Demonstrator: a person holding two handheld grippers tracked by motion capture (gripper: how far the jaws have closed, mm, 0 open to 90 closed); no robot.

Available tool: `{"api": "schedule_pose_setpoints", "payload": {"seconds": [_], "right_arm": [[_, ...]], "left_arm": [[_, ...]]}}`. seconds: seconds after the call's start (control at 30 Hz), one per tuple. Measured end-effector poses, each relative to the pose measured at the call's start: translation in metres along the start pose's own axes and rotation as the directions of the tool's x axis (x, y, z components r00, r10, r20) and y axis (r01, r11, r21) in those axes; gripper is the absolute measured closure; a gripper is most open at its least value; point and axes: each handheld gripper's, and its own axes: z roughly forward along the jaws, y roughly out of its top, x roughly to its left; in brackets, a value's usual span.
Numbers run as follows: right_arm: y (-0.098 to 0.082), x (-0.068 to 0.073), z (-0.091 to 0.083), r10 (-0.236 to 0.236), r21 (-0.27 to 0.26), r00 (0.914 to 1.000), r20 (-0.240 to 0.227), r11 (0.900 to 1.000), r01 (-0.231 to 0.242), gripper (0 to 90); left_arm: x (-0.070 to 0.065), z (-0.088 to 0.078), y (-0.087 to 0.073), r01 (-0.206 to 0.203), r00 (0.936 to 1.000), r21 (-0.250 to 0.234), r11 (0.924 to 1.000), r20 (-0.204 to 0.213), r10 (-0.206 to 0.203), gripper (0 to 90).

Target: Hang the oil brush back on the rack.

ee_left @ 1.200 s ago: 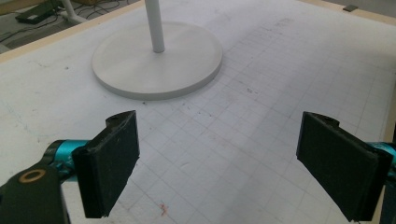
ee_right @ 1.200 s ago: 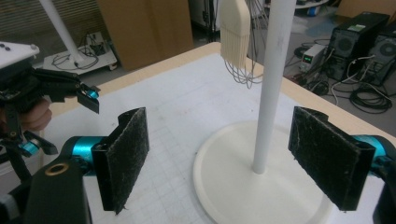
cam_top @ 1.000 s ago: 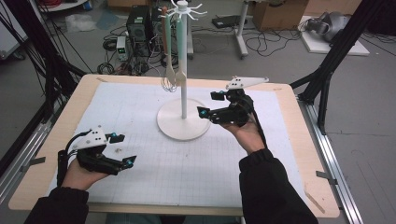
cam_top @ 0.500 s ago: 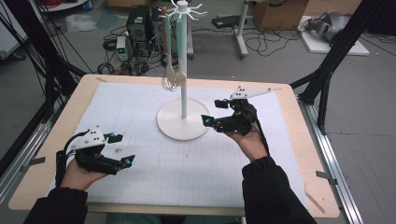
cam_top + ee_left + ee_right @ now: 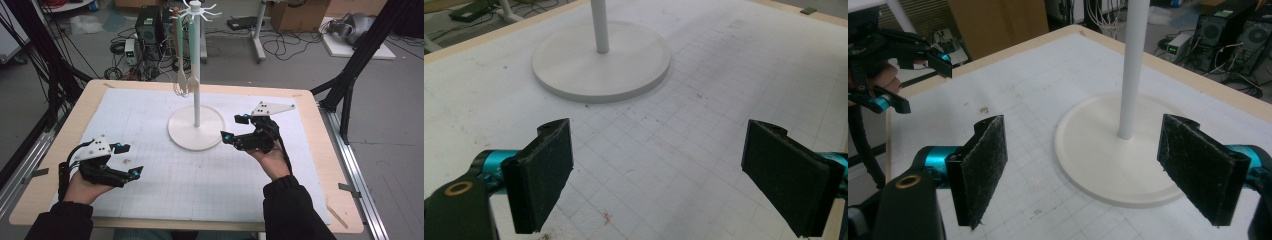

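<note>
A white rack (image 5: pixel 196 129) with a round base and a thin pole stands mid-table, and two pale utensils (image 5: pixel 187 55) hang from the hooks at its top. My right gripper (image 5: pixel 232 128) hovers just right of the base, open, with nothing between its pads. In the right gripper view the base (image 5: pixel 1108 155) and pole (image 5: pixel 1133 65) lie straight ahead of the open jaws (image 5: pixel 1098 170). My left gripper (image 5: pixel 129 159) rests at the near left, open and empty. The left gripper view looks between its spread pads (image 5: pixel 669 170) toward the base (image 5: pixel 601 60).
A white gridded mat (image 5: pixel 165 175) covers most of the wooden table (image 5: pixel 320 150). Black frame struts (image 5: pixel 350 80) rise at the table's right and left sides. Computers and cables (image 5: pixel 150 30) sit on the floor behind the far edge.
My right gripper has sunk and drawn back a little toward the near edge, staying open. The left gripper has kept still.
</note>
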Motion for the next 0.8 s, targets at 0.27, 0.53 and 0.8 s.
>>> {"api": "schedule_pose_setpoints", "payload": {"seconds": [0.27, 0.53, 0.8], "right_arm": [[-0.013, 0.001, -0.004, 0.005, 0.005, 0.9999, 0.012, 1.000, -0.005, 19.0], [-0.022, 0.002, -0.008, 0.007, 0.006, 0.9999, 0.012, 1.000, -0.007, 18.9], [-0.030, 0.007, -0.010, -0.002, 0.014, 0.9999, 0.013, 1.000, 0.002, 18.9]], "left_arm": [[0.000, -0.001, 0.000, 0.003, 1.0000, -0.004, 1.0000, -0.005, -0.003, 13.7], [0.001, -0.003, -0.002, 0.009, 0.9999, -0.007, 0.9999, -0.012, -0.009, 13.6], [0.002, -0.005, -0.002, 0.011, 0.9998, -0.012, 0.9999, -0.016, -0.011, 13.6]]}}
